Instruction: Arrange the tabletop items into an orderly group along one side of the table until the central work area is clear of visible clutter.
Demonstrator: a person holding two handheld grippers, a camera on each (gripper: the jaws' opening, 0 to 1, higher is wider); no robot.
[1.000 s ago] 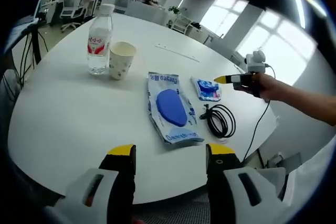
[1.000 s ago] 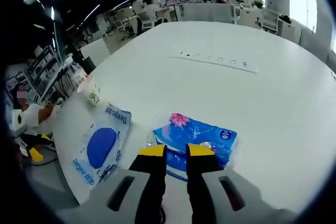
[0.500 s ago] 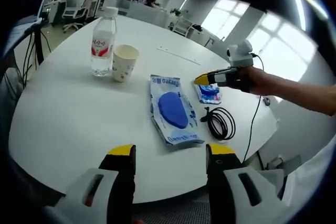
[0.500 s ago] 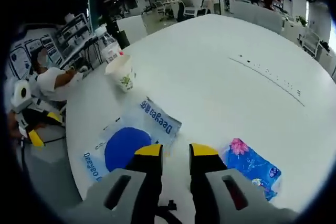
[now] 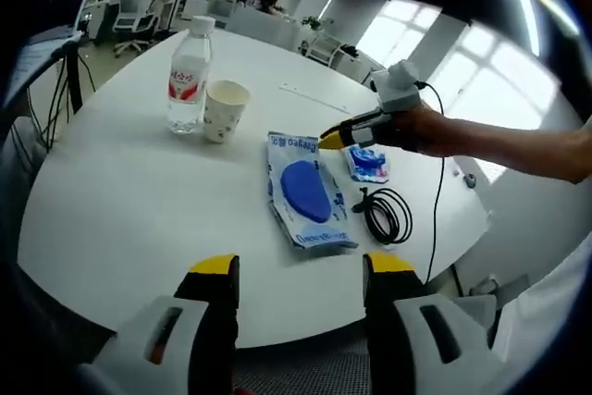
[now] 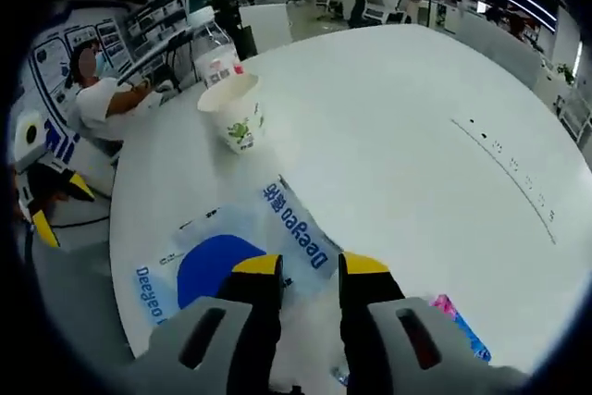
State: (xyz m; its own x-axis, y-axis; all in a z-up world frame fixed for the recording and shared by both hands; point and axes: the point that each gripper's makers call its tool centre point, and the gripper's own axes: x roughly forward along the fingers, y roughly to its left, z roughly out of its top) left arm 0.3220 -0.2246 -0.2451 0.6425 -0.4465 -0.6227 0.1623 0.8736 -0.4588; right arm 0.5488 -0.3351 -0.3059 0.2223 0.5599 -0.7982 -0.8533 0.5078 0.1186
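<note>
While the narrow-jawed right gripper (image 6: 308, 267) hovers, empty, the left gripper (image 5: 300, 268) waits wide.
Risk: yellow tips snagging the flat blue-and-clear plastic pouch (image 6: 231, 261), shoving it toward the paper cup (image 6: 237, 119) at 11 o'clock.

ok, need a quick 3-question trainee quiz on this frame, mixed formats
1. True or false: the paper cup stands upright beside the water bottle.
2. Which item is the right hand-held gripper over? A) the black cable B) the clear blue-printed bag C) the small blue packet
3. Fill in: the left hand-held gripper holds ____.

Key: 1 true; 2 B; 3 nothing, its jaws stand open short of the table.
</note>
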